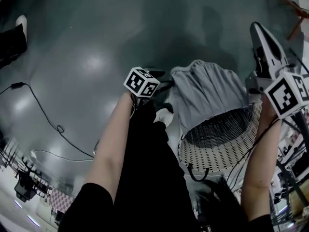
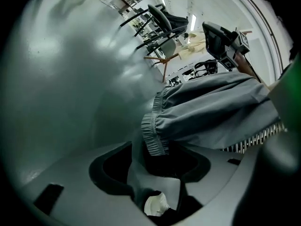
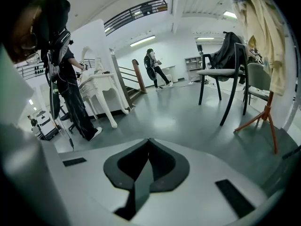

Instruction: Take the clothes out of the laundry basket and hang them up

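Grey glossy floor (image 2: 70, 88) fills the background. My left gripper (image 2: 157, 166) has its jaws apart, and the elastic hem (image 2: 153, 133) of the grey garment (image 2: 211, 109) hangs into the gap, not yet pinched. The cloth runs off to my right, draped over the wicker laundry basket (image 1: 222, 146). My right gripper (image 3: 146, 159), jaws together and empty, is past the basket, so the left is nearer.

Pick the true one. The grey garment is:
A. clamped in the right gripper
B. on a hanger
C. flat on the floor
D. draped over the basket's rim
D: the garment lies over the rim of the basket, while the right gripper is shut on nothing.
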Action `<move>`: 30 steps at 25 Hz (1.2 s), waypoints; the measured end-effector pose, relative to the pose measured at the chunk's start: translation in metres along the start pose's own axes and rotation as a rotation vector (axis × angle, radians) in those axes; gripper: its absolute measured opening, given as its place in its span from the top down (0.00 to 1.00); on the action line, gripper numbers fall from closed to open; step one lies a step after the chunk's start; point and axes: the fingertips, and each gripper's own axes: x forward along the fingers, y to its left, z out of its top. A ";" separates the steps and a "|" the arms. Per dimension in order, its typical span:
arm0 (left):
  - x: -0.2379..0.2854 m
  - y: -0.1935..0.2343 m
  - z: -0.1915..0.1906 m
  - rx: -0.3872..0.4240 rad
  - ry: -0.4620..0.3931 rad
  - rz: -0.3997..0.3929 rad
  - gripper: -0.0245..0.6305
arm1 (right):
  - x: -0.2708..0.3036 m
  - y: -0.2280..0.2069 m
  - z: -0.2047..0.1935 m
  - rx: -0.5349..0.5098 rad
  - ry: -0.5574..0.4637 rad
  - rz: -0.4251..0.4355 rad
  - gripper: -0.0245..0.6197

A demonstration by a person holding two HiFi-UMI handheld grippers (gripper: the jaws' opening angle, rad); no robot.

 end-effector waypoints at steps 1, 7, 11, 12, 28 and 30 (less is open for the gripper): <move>0.003 0.000 0.000 -0.010 -0.005 -0.015 0.58 | 0.001 -0.001 -0.001 -0.002 0.001 0.002 0.94; 0.017 -0.015 0.001 -0.029 0.019 -0.130 0.62 | 0.006 -0.007 -0.006 -0.005 0.006 0.003 0.94; 0.017 -0.024 0.004 -0.005 0.021 -0.157 0.78 | 0.005 -0.012 -0.008 0.013 0.000 -0.007 0.94; 0.014 -0.026 0.006 -0.005 0.018 -0.164 0.78 | 0.003 -0.012 -0.008 0.017 0.000 -0.010 0.94; -0.139 -0.096 0.133 0.403 -0.175 0.213 0.88 | -0.041 0.029 0.031 0.078 0.077 -0.045 0.94; -0.159 -0.113 0.147 0.487 -0.194 0.273 0.88 | -0.049 0.035 0.037 0.084 0.091 -0.048 0.94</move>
